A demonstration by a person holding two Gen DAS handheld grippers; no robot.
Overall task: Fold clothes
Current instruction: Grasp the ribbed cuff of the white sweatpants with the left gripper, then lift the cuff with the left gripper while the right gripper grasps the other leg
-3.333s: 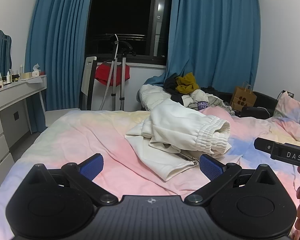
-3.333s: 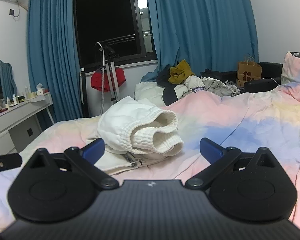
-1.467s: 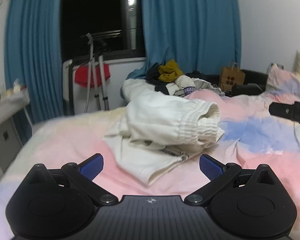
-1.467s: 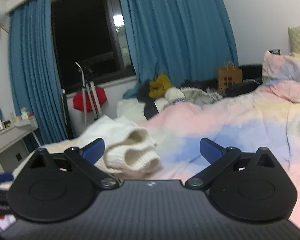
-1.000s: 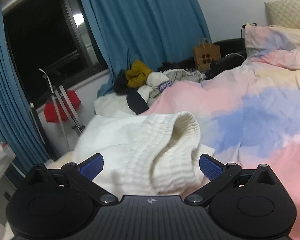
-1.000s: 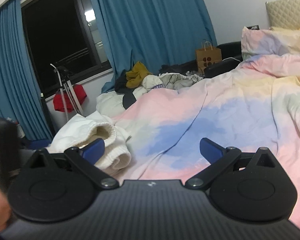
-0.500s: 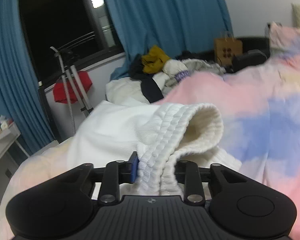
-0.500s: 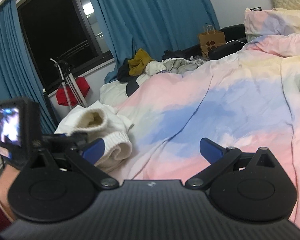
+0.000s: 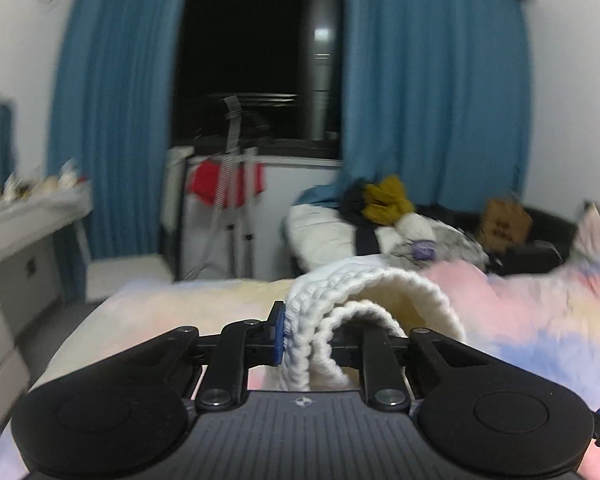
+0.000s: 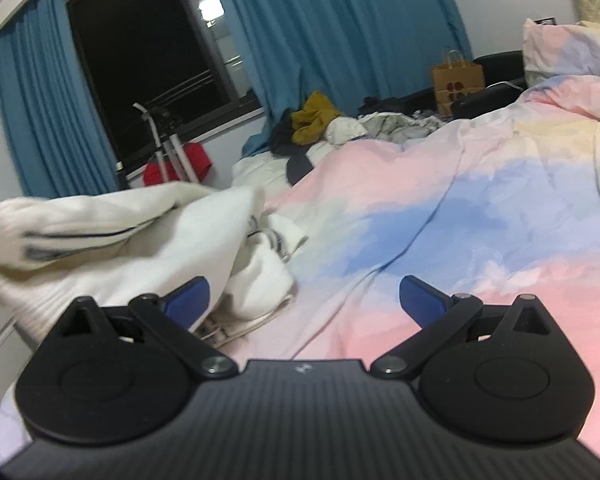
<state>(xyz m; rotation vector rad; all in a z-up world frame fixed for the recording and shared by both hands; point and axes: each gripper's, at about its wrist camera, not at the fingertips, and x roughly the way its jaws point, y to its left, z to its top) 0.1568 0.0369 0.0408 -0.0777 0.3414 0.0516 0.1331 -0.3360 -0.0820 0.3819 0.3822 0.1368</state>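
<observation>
A white garment with a ribbed elastic hem lies on the pastel bed cover. My left gripper is shut on the ribbed hem and holds it up off the bed. In the right wrist view the same white garment is stretched to the left, its lower part with a zipper resting on the bed cover. My right gripper is open and empty, just right of the garment and above the bed.
A pile of other clothes lies at the far end of the bed. A paper bag and a pillow are at the right. A white dresser stands at the left, a rack with red cloth by the window.
My left gripper, which closed on the ribbed hem half a second ago, has lifted and pulled it to the left. The garment now stretches out. My right gripper stays open.
</observation>
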